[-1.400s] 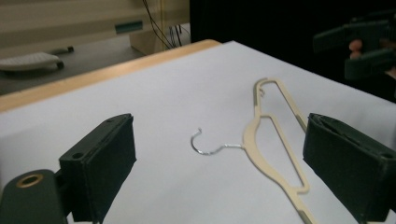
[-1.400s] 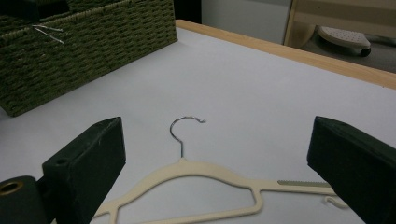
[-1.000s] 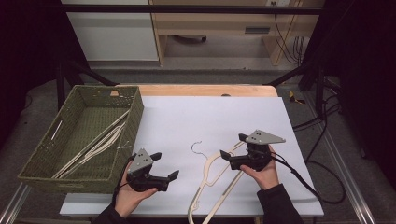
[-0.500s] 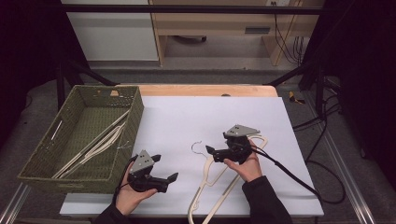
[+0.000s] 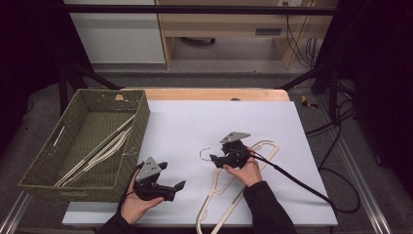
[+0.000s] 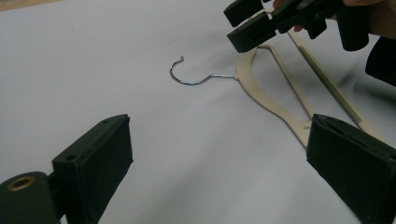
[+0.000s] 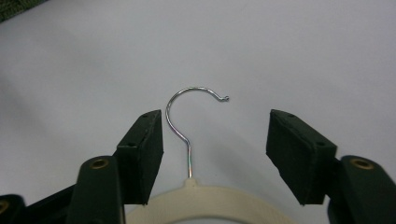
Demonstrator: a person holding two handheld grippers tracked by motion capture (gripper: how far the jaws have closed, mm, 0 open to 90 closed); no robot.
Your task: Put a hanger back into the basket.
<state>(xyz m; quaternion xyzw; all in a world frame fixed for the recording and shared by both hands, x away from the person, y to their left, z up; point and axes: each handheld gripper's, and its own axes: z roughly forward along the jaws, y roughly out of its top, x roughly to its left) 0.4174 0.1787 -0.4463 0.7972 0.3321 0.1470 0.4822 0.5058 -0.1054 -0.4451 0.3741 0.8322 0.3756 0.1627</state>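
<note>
Since a second ago right gripper slides left over the cream hanger at lower centre, jaws closing, unclenched astride its neck; light, stiff, slippery; grasp beneath the hook; left gripper gapes empty

Wooden table covered by a white sheet, wood strip bare along the far edge. Green woven rectangular basket sits over the left edge. Cream plastic clothes hanger with a metal hook lies flat near the front edge, right of centre, hook toward the middle.
</note>
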